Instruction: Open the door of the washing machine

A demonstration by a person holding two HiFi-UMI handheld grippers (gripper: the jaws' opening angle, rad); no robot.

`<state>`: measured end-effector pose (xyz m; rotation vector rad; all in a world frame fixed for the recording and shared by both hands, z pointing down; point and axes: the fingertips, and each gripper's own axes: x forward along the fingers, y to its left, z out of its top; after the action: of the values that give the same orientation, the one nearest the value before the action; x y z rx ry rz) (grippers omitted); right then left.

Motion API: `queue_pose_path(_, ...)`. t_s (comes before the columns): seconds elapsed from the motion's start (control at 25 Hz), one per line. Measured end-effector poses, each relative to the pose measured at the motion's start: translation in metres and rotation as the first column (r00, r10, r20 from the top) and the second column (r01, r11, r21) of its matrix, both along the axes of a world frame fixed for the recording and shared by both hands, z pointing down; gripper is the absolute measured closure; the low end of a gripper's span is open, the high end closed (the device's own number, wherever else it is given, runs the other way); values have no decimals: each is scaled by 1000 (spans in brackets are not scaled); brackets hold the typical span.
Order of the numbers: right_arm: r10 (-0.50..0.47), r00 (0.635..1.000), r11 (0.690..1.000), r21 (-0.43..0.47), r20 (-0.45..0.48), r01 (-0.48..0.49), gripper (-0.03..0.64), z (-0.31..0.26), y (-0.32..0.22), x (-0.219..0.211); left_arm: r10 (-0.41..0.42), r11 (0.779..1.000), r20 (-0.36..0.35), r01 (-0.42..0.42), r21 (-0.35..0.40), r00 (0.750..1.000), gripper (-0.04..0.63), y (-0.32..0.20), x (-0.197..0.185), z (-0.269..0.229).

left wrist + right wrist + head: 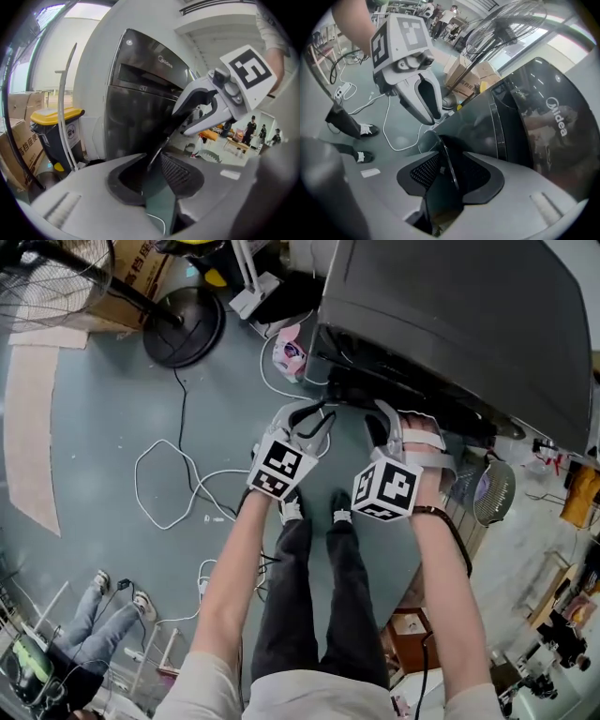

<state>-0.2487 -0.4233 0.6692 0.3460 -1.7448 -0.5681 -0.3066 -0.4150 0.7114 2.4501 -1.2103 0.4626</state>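
Observation:
The dark grey washing machine (450, 324) fills the upper right of the head view; its glossy door (525, 131) carries a brand name. Both grippers are at its near edge, side by side. My left gripper (309, 418) (154, 174) is open, and a thin dark edge of the door (159, 150) runs between its pads without visible pressure. My right gripper (384, 423) (450, 177) is open too and straddles the same thin edge (447, 159). Each gripper shows in the other's view: the right one (211, 103) and the left one (417, 89).
A floor fan's round base (183, 324) and cage (47, 287) stand at the upper left, by cardboard boxes (141, 263). White cable (169, 484) loops over the grey floor beside my feet. A yellow-lidded bin (51, 115) stands left of the machine. Another person's legs (103, 615) show at the lower left.

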Motion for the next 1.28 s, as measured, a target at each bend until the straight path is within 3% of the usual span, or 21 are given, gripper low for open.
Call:
queue_pose_path(0.24, -5, 999, 1000, 10, -52, 6, 457, 10, -12, 6, 196, 981, -20, -196, 3, 980, 390, -16, 32, -1)
queue_pose_path(0.52, -2, 996, 1000, 10, -90, 3, 453, 15, -12, 5, 322, 947, 93, -319, -42, 942, 382, -20, 63, 20)
queue_pose_path(0.64, -2, 995, 1000, 31, -99, 5, 453, 15, -12, 6, 321, 947, 131, -318, -40, 938, 367, -22, 75, 27)
queue_pose_path(1.28, -28, 995, 999, 13, -91, 29, 451, 19, 4, 10, 283, 959, 74, -279, -57, 956, 356, -9, 79, 32)
